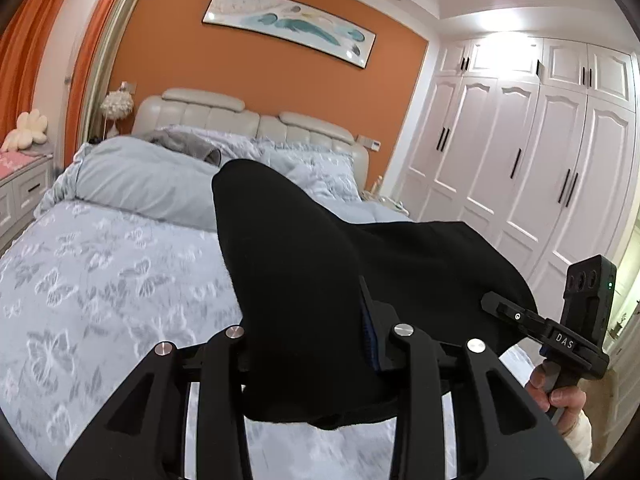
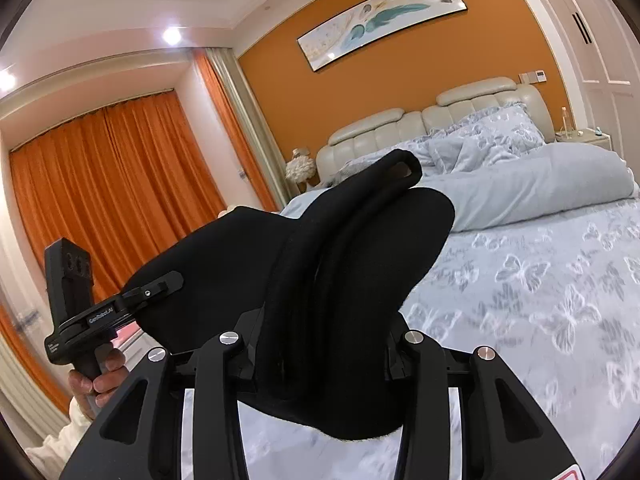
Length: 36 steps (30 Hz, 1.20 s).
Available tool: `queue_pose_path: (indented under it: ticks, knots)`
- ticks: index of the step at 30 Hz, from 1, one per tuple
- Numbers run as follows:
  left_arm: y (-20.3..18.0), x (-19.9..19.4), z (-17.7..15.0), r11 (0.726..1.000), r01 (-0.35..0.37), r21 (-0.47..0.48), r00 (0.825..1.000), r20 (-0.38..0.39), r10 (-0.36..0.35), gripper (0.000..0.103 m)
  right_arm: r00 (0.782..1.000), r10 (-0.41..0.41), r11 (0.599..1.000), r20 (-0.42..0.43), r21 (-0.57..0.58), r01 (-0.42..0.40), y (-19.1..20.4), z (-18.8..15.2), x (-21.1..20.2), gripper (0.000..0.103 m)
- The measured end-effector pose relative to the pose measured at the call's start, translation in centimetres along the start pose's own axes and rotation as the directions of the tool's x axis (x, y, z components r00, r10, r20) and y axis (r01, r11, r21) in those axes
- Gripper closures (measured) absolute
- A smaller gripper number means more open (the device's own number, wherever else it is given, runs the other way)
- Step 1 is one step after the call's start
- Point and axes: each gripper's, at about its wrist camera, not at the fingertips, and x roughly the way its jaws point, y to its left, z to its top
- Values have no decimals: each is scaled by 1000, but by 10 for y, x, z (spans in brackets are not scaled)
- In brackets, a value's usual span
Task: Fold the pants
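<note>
Left wrist view shows the bed filling the lower half of the room, its butterfly-print cover bare of any garment, so the black pants have no part visibly resting on it. They hang in the air above the foot of the bed, stretched between the 2 grippers. The left gripper is clenched on 1 bunched end, the cloth welling up between its fingers. The right gripper pinches the far edge of the same cloth, held up by a hand.

From the right wrist view the same holds: the right gripper grips a thick roll of fabric, layers doubled over one another, and the left gripper bites the opposite edge.

Judged from this, the fold is at an early or middle stage: the pants are gathered and lifted, perhaps already doubled, but nothing lies flat and no finished fold shows. Laying them down, smoothing and folding again appear to remain.

Counted: 1 bed, 1 folded-back duvet, 1 pair of pants, 2 pillows, 2 grippers, 1 painting.
</note>
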Motion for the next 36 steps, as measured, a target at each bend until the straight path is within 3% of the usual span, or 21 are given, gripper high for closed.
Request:
queue_pose_path:
  ticks: [5, 10, 16, 20, 22, 23, 24, 25, 26, 28, 30, 33, 36]
  knots:
    - [20, 59, -3, 998, -50, 30, 998, 24, 50, 70, 1000, -8, 1000, 16, 18, 8, -42, 2, 56, 65]
    - [48, 121, -32, 997, -79, 6, 997, -16, 79, 70, 1000, -19, 998, -24, 56, 21, -86, -19, 111, 65]
    - [92, 186, -103, 991, -126, -37, 981, -154, 119, 70, 988, -33, 991, -152, 122, 52, -143, -85, 174, 65]
    - [127, 212, -159, 984, -146, -101, 952, -285, 112, 70, 957, -42, 985, -288, 148, 88, -169, -144, 206, 64]
    - [138, 216, -180, 980, -157, -119, 944, -310, 113, 65, 942, -62, 982, -330, 147, 116, -179, -170, 213, 58]
    - [138, 216, -185, 981, -160, -109, 942, -312, 120, 58, 943, -44, 979, -330, 176, 107, -185, -175, 214, 52]
    - [140, 216, -195, 980, -177, -87, 934, -330, 139, 43, 942, -18, 969, -334, 225, 98, -192, -177, 212, 46]
    - [142, 216, -202, 975, -205, -81, 922, -351, 165, 35, 942, -9, 958, -335, 267, 104, -199, -176, 209, 32]
    - [145, 212, -206, 969, -230, -91, 916, -356, 184, 26, 941, -38, 945, -336, 293, 143, -204, -175, 203, 26]
    - [154, 191, -205, 959, -227, -168, 929, -332, 161, 22, 941, -59, 937, -333, 306, 167, -206, -175, 191, 23]
    - [161, 168, -197, 952, -197, -234, 943, -312, 118, 8, 941, -41, 929, -335, 333, 159, -207, -174, 177, 22]
    - [169, 161, -187, 935, -178, -306, 949, -306, 80, 5, 944, -18, 915, -330, 375, 148, -205, -175, 165, 17]
    - [175, 185, -190, 909, -177, -377, 925, -380, 22, 5, 927, -11, 904, -374, 392, 169, -201, -178, 177, 17]
